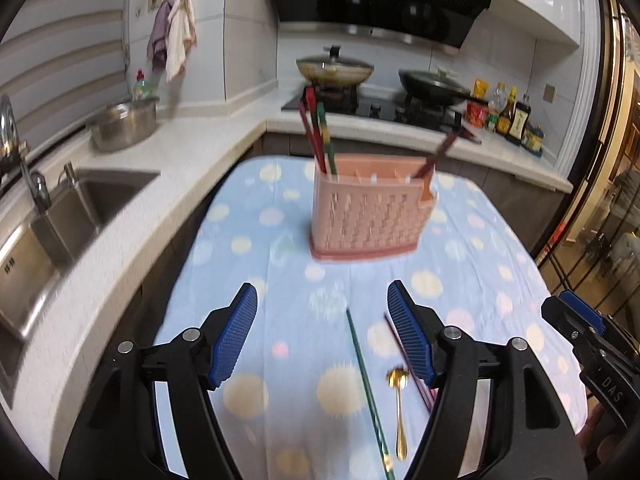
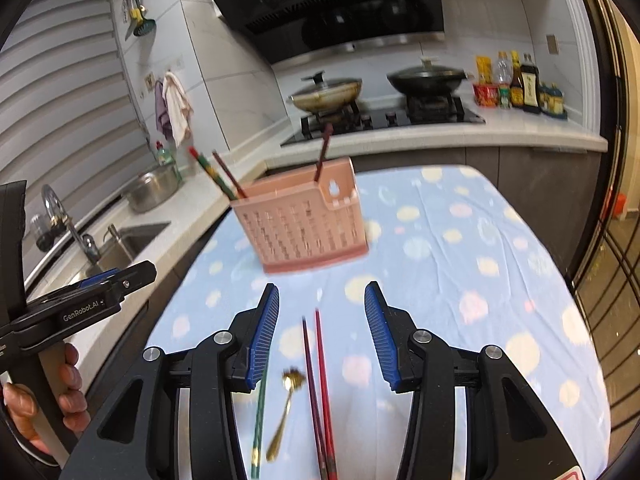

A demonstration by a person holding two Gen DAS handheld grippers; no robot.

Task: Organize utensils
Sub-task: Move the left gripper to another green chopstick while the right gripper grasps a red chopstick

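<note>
Bright, even indoor light; motion blur, fisheye-curved, dark-vignetted edges.

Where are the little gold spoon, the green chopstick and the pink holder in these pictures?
gold spoon (image 1: 397,378), left wrist view, on its bowl.
green chopstick (image 1: 362,364), left wrist view, on the middle of its shaft.
pink holder (image 2: 304,228), right wrist view, on its slotted front wall.

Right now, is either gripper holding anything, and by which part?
Nothing is held. The left gripper and the right gripper are both open above the table; the spoon and the red chopsticks lie loose on the cloth.
</note>
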